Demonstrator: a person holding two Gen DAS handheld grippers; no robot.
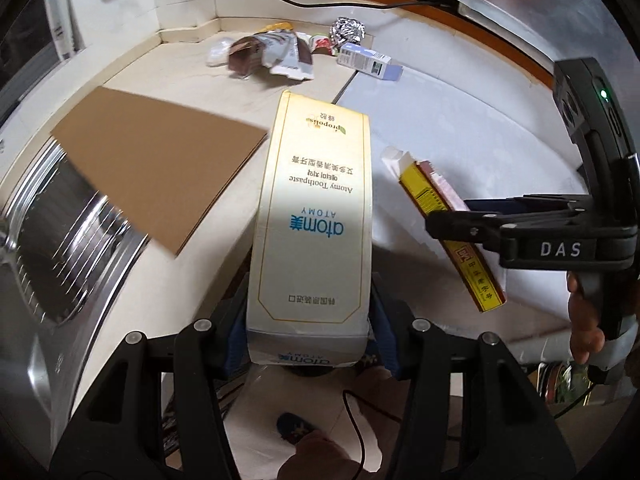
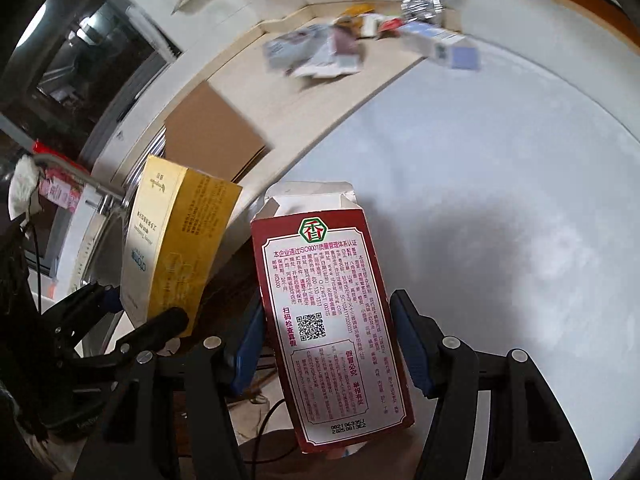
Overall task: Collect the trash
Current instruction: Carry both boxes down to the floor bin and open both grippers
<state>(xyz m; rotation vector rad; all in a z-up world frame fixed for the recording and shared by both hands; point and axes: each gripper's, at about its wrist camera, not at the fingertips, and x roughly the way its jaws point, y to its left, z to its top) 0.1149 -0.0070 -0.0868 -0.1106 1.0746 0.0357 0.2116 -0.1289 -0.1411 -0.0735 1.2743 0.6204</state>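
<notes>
My left gripper [image 1: 310,332] is shut on a cream Atomy toothpaste box [image 1: 316,208], which stands up from the jaws over the counter's edge. In the right wrist view the same box [image 2: 176,232] shows its yellow side in the left gripper [image 2: 142,306]. My right gripper [image 2: 328,340] is shut on a dark red carton with a white printed label [image 2: 332,292] and an open top flap. From the left wrist view that carton [image 1: 428,188] shows a yellow edge, clamped by the right gripper [image 1: 444,220]. More trash lies at the back: a foil ball [image 1: 347,30], torn wrappers [image 1: 264,54] and a blue-white box [image 1: 366,62].
A brown cardboard sheet [image 1: 156,168] lies on the beige counter beside a steel sink [image 1: 68,232] at the left. A pale grey surface [image 2: 500,200] spreads to the right. A black cable [image 1: 304,0] runs along the wooden-framed back wall. A hand [image 1: 584,332] grips the right tool.
</notes>
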